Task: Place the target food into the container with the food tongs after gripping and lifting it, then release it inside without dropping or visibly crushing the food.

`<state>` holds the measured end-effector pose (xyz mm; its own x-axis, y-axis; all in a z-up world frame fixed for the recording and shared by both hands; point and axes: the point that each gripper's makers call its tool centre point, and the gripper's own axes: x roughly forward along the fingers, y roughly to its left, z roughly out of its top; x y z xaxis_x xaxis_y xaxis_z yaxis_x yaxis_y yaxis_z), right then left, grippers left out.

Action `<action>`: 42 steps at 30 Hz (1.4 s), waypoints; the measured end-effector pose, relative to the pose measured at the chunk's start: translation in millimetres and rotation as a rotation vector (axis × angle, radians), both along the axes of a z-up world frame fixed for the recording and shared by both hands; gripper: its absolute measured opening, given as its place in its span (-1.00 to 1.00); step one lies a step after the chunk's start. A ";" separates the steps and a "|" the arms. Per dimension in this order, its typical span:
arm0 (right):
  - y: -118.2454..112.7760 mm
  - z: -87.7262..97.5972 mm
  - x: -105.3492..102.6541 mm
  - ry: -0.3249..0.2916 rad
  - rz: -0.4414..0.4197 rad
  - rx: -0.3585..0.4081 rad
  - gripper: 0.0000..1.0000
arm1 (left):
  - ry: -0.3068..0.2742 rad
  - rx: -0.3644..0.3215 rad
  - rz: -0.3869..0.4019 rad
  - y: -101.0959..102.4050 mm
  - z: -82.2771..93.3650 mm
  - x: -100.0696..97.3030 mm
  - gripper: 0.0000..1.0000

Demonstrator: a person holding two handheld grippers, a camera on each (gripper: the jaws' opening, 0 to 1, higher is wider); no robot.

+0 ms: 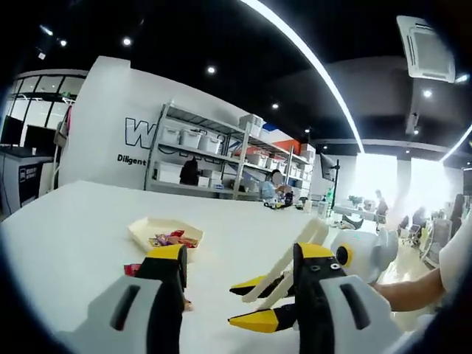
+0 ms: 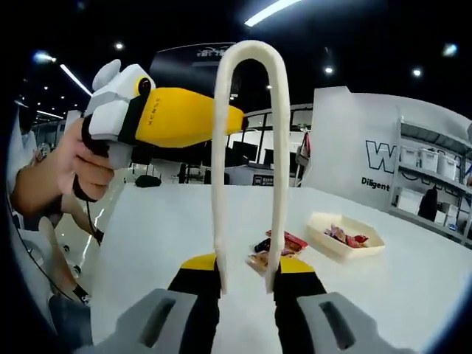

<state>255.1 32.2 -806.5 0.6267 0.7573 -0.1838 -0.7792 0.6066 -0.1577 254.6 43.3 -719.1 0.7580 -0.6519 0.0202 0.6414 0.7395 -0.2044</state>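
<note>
My right gripper [image 2: 247, 265] is shut on white food tongs [image 2: 219, 184], whose U-shaped bend rises away from the jaws. In the left gripper view the same right gripper [image 1: 240, 304] comes in from the right, holding the tongs [image 1: 289, 259] above the white table. My left gripper [image 1: 240, 257] is open with nothing between its jaws. It also appears raised at the upper left [image 2: 217, 118], held by a person's hand [image 2: 81, 169]. A cream tray [image 1: 141, 228] [image 2: 318, 221] holds wrapped snacks [image 1: 173, 239] [image 2: 345, 236]. More wrapped snacks [image 2: 279, 245] [image 1: 131, 269] lie on the table beside the tray.
The white table [image 1: 81, 221] stretches wide around the tray. Behind it stand a white wall with lettering and metal shelves [image 1: 210, 158] with bins. People sit at desks far off on the right. A person's forearm [image 1: 402, 293] reaches in from the right.
</note>
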 end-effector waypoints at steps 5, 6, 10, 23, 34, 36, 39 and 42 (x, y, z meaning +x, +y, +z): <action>4.9 1.4 -1.0 0.001 0.002 0.006 -0.54 | 0.018 0.015 -0.019 -6.5 -6.1 -4.8 0.22; 6.3 2.6 -1.4 0.001 0.004 0.013 -0.54 | 0.021 0.036 -0.024 -9.5 -9.8 -6.6 0.23; 8.4 4.1 -1.5 0.004 -0.001 0.022 -0.59 | 0.008 0.055 -0.022 -10.3 -11.7 -8.8 0.27; 4.2 3.0 -2.2 0.092 -0.010 0.091 -0.65 | 0.019 -0.002 0.081 42.2 -11.6 -7.0 0.25; 7.8 -3.6 24.4 0.210 -0.061 0.100 -0.62 | 0.134 -0.039 0.205 101.6 -68.6 -18.8 0.27; 6.2 -12.4 33.4 0.230 -0.097 0.082 -0.61 | 0.142 -0.032 0.210 104.6 -74.2 -21.5 0.26; 5.4 -18.9 43.6 0.261 -0.137 0.084 -0.59 | 0.144 -0.032 0.212 107.8 -77.1 -24.5 0.25; 9.5 -21.9 54.2 0.291 -0.177 0.084 -0.57 | 0.144 -0.051 0.214 110.5 -77.9 -26.2 0.25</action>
